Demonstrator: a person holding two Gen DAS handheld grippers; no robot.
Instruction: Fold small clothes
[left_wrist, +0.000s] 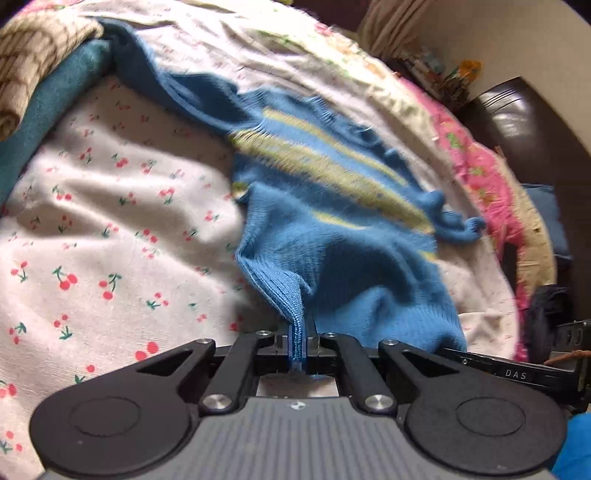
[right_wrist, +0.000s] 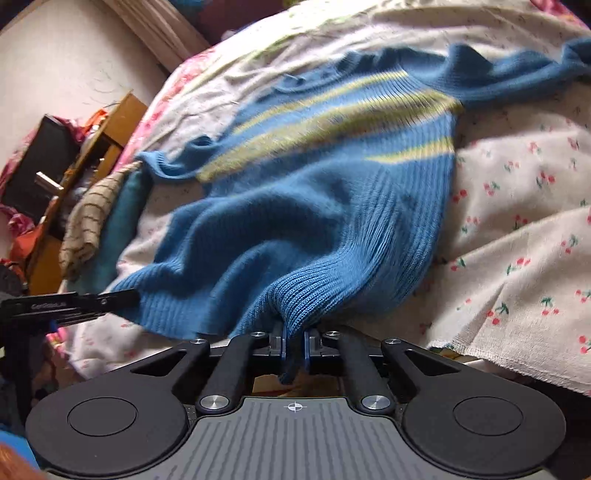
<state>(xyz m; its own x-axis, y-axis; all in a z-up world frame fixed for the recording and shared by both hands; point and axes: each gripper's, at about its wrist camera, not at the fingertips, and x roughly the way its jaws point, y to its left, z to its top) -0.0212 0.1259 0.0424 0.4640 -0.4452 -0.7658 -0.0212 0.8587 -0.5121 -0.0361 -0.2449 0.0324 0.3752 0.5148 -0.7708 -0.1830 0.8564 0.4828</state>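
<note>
A small blue knit sweater with yellow-green stripes lies spread over a white cherry-print sheet. My left gripper is shut on a ribbed fold of its hem, which sticks out behind the pads. In the right wrist view the same blue sweater drapes down toward me, and my right gripper is shut on another bunch of the ribbed hem. The other gripper's black finger shows at the left, reaching to the sweater's edge. One sleeve trails off to the far end.
Folded clothes, a teal piece and a beige checked piece, are stacked at the sheet's far left. A pink floral quilt edge borders the bed. A wooden shelf with clutter stands beside the bed.
</note>
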